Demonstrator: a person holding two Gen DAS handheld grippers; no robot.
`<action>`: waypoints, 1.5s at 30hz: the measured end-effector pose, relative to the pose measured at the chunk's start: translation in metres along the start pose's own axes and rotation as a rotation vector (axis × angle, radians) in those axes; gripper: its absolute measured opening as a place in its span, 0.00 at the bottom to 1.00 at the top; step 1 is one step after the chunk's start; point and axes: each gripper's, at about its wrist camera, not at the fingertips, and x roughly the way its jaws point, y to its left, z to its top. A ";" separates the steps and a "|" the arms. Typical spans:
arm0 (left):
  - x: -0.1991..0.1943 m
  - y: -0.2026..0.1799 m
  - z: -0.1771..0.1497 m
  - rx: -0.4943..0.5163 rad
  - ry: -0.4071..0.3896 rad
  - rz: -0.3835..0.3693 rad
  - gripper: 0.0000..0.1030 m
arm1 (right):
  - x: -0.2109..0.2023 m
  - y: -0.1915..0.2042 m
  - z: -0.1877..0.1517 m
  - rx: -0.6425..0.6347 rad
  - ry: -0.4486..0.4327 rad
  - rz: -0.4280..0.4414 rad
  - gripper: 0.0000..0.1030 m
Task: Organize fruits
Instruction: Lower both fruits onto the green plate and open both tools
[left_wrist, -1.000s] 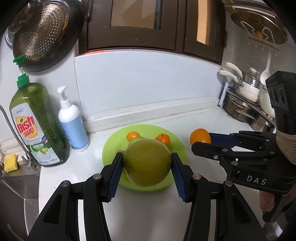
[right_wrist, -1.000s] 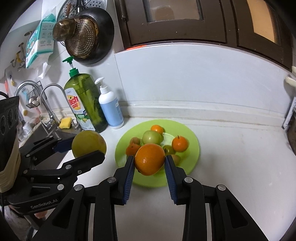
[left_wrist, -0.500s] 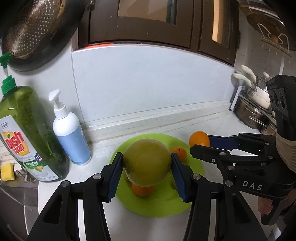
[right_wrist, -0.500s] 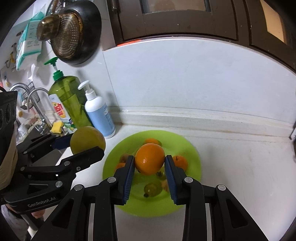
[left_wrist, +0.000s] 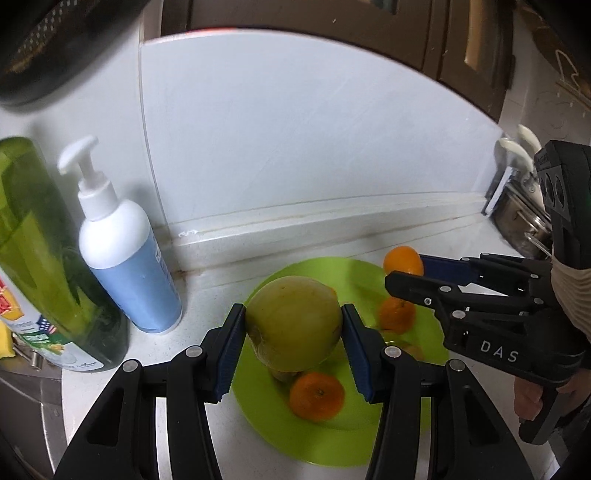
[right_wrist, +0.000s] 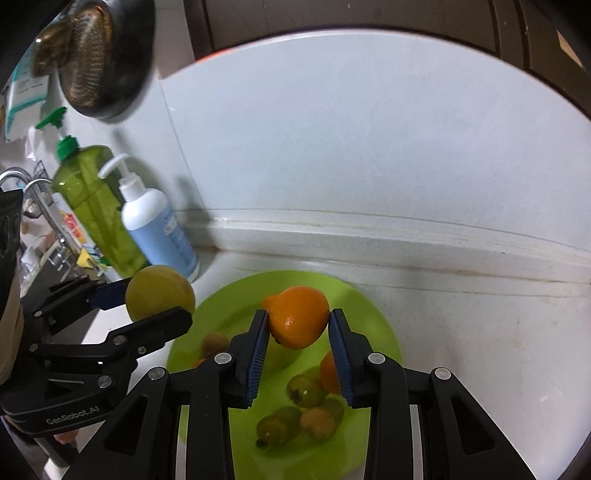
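White countertop (left_wrist: 207, 284) has slid nearer: your left gripper (left_wrist: 293, 345) clamps the yellow-green fruit (left_wrist: 293, 328), your right gripper (right_wrist: 298, 345) the orange (right_wrist: 299, 321), both now above the green plate (right_wrist: 380, 332), ready for lowering.

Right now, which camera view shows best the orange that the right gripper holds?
The right wrist view. There the orange sits whole and near, between the blue pads of the right gripper, above the green plate. The left wrist view shows only part of it, far off, behind a black finger.
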 end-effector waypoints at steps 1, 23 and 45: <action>0.005 0.002 0.000 -0.002 0.010 0.001 0.49 | 0.004 -0.001 0.001 0.001 0.007 -0.004 0.33; 0.058 0.013 0.001 -0.005 0.123 -0.018 0.49 | 0.054 -0.014 -0.001 0.031 0.120 -0.018 0.33; -0.003 0.007 -0.008 -0.068 0.048 0.085 0.61 | 0.016 -0.003 -0.013 0.050 0.076 -0.031 0.43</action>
